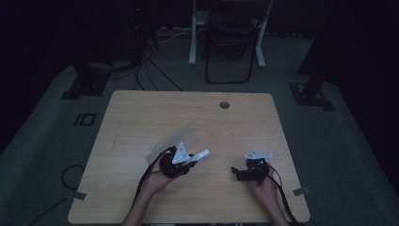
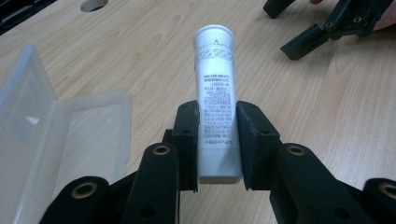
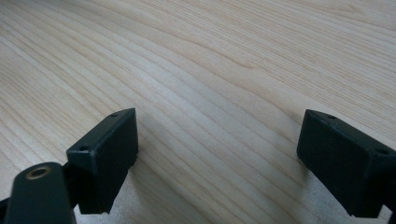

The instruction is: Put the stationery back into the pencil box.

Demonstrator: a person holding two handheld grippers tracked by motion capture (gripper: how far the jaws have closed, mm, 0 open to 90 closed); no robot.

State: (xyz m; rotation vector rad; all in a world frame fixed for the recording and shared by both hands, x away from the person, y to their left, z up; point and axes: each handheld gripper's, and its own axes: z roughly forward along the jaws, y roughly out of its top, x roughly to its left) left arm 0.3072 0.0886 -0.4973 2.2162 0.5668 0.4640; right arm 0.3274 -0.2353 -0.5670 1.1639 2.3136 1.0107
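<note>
A white tube (image 2: 215, 93) with small grey print sticks out between the two black pads of my left gripper (image 2: 217, 122), which is shut on it near its flat end. In the high view the tube (image 1: 202, 154) points right from the left gripper (image 1: 194, 159), just above the wooden table (image 1: 141, 117). A clear plastic case (image 2: 56, 135) lies open beside it on the left; the same case (image 1: 175, 141) sits just behind the left hand. My right gripper (image 3: 219, 154) stands open over bare wood, nothing between its jaws. It rests at the table's right front (image 1: 235, 172).
A round cable hole (image 1: 224, 104) sits near the table's far edge. Beyond the table stand a dark chair frame (image 1: 228, 52) and white desk legs (image 1: 193, 37), with cables on the floor. The room is dim.
</note>
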